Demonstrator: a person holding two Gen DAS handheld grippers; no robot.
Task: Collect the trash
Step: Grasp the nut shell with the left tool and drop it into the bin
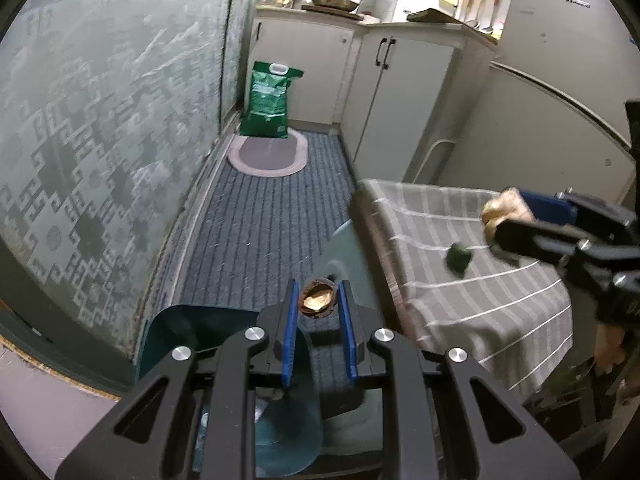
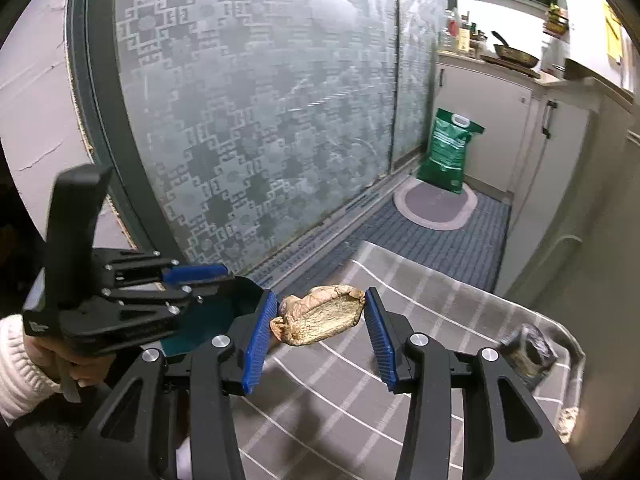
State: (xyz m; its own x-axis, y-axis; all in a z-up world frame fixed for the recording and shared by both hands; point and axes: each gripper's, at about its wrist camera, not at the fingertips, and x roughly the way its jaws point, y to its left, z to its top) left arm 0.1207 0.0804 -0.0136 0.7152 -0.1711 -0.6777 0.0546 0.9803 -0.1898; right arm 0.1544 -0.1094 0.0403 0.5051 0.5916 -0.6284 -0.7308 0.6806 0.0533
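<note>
in the left wrist view we see our left gripper [image 1: 318, 300] clamped on a brown nutshell half [image 1: 318, 297], its hollow side facing the camera, held off the near left corner of the striped tablecloth [image 1: 460, 280], above the grey ribbed carpet [image 1: 264, 216]. below the fingers sits a teal dustpan-like scoop [image 1: 176, 332]. on the tablecloth a small dark green scrap [image 1: 459, 256] lies near the right edge of the cloth. just beside that scrap, our right gripper [image 1: 496, 216] comes in from the right holding a tan crumpled peel [image 1: 498, 210]. beyond the cloth, a green sack [image 1: 268, 100] stands on an oval mat [image 1: 268, 154].

in the right wrist view our right gripper [image 2: 320, 316] pinches the tan crumpled peel [image 2: 320, 316] between its blue pads [image 2: 260, 340], above the striped tablecloth [image 2: 360, 400]. left of the cloth our left gripper [image 2: 244, 280] shows; we cannot tell its grip here. at the cloth's right edge lies a dark crumpled wrapper [image 2: 528, 354], with a pale scrap [image 2: 568, 420] nearer us.
</note>
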